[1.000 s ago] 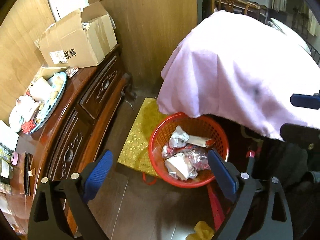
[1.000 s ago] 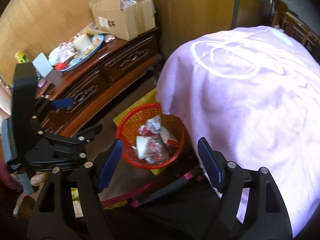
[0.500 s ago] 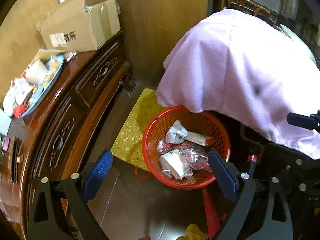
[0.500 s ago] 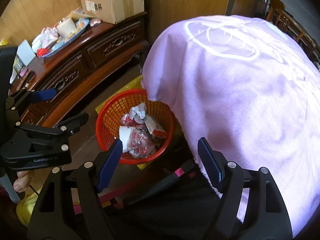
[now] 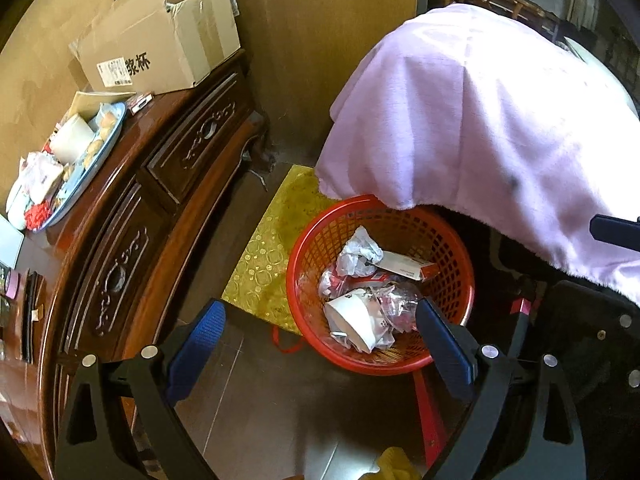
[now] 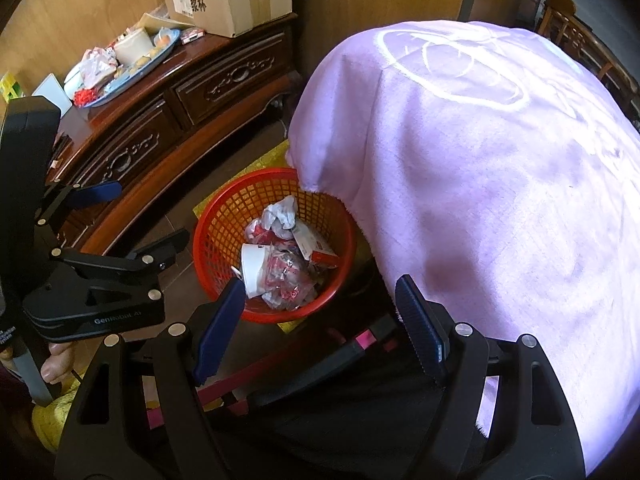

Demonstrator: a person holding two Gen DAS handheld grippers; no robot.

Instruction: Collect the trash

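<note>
Approach step in hand: left gripper (image 5: 320, 332) and right gripper (image 6: 320, 316), both spread and empty, hang above the trash-filled red basket (image 5: 304, 248) on the floor beside the purple-draped furniture (image 6: 480, 160); next, I judge, calls for descending to grip its rim.

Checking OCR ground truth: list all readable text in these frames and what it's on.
"浆杯": printed on the side of the brown cardboard box on the dark wooden sideboard.
"GenRobot AI": white lettering on the black body of the left gripper; middle letters faint.
White shipping label on the box, and print on the red-and-white carton in the red plastic basket: too small to read.
</note>
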